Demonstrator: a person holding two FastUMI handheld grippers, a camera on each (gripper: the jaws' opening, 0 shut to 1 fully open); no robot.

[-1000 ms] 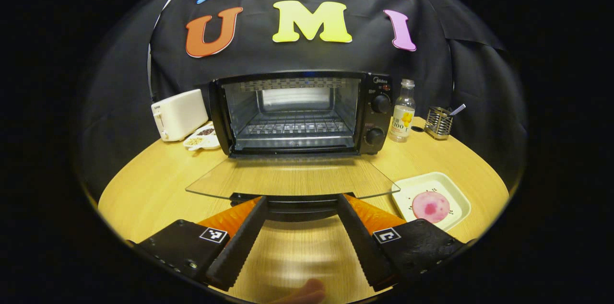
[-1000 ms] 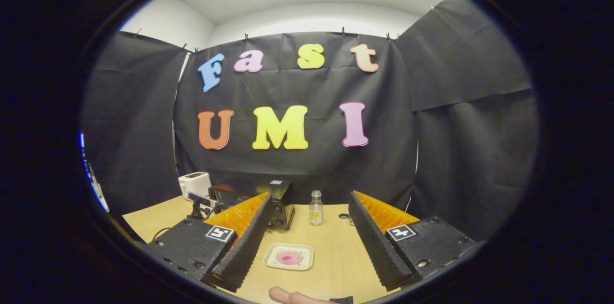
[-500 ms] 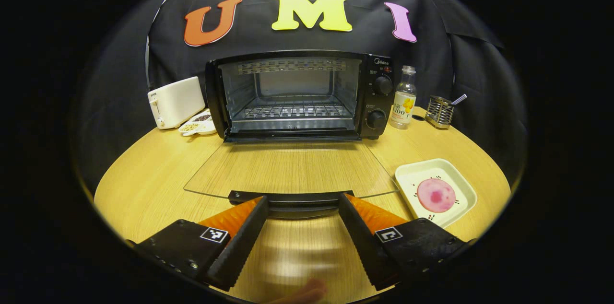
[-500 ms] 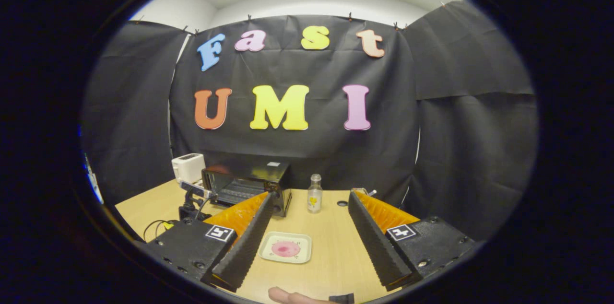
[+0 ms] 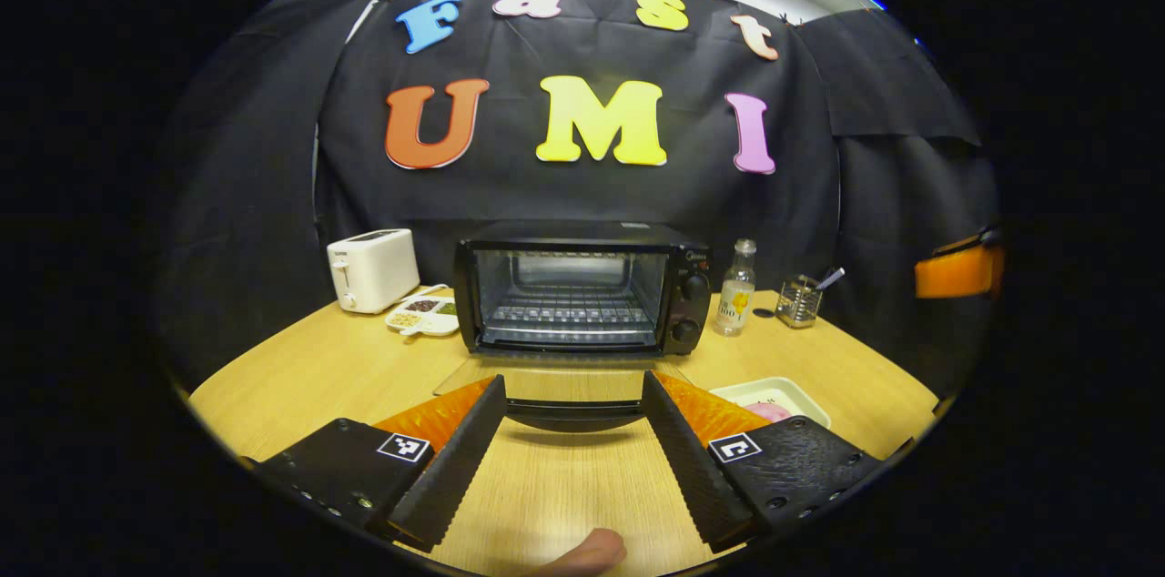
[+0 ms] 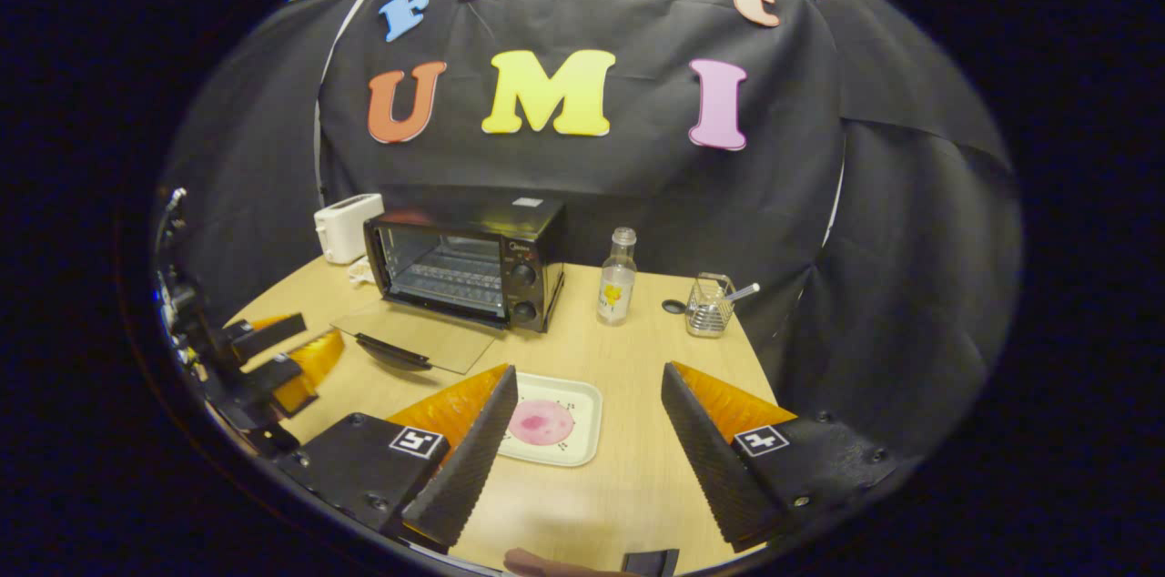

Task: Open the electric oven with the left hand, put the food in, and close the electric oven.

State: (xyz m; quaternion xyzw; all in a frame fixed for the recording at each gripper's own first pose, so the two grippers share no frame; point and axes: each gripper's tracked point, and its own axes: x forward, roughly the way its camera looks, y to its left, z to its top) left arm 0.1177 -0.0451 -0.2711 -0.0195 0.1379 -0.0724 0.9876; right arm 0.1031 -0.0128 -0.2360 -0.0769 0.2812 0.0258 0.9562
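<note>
On the round wooden tabletop (image 6: pixel 628 431), against the black cloth wall, stands the electric oven (image 5: pixel 582 295), its long axis running side to side and its mouth facing the front edge. Its glass door (image 6: pixel 414 342) lies folded down flat, the dark handle (image 5: pixel 573 413) at the near end, baring the wire rack (image 5: pixel 569 315) inside. The food (image 6: pixel 541 421), a pink round slice, rests on a white tray (image 6: pixel 582 445) just right of the door. The left gripper (image 5: pixel 573 450) hangs before the handle, fingers spread wide and empty; the right gripper (image 6: pixel 590 440) hovers near the tray, likewise wide apart. A white toaster (image 5: pixel 373 269) and snack dish (image 5: pixel 423 318) flank the oven's left; a bottle (image 6: pixel 617 289) and wire caddy (image 6: pixel 708 308) its right.
</note>
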